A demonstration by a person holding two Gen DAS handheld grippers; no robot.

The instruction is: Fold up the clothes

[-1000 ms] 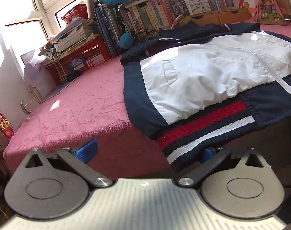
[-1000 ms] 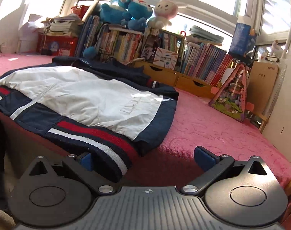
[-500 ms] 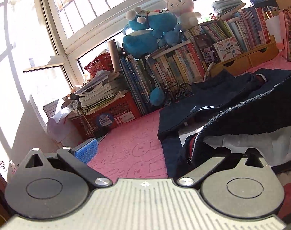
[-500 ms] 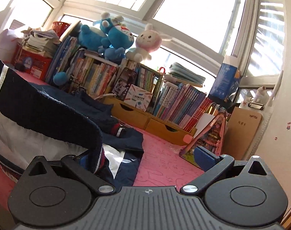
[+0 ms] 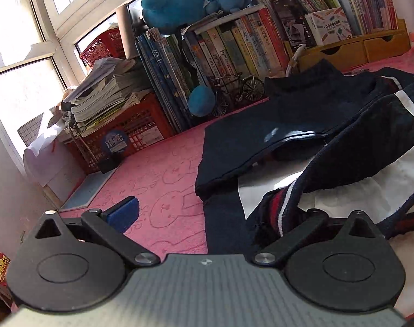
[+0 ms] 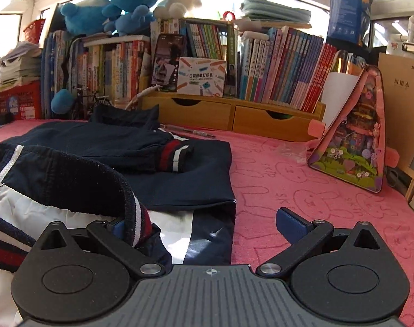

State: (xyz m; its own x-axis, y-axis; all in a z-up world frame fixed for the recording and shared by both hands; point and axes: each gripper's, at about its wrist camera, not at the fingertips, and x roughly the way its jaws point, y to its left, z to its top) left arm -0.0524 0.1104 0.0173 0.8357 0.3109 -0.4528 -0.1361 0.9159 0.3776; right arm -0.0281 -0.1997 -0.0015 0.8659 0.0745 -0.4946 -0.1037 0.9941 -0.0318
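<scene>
A: Where's the jacket (image 6: 103,147)?
B: On pink table (image 6: 302,188), striped hem (image 5: 283,199) lifted over its body.
A: Claws?
B: Left claw (image 5: 207,209), right claw (image 6: 204,222): both spread wide, hem draped on one finger each.

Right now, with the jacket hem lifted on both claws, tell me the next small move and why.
Probably carry both claws forward and lower the striped ribbed hem onto the navy and white jacket near its collar. The hem hangs over the left claw's and right claw's inner fingers with jaws wide apart, and the fold is only half laid on the pink cloth.
</scene>
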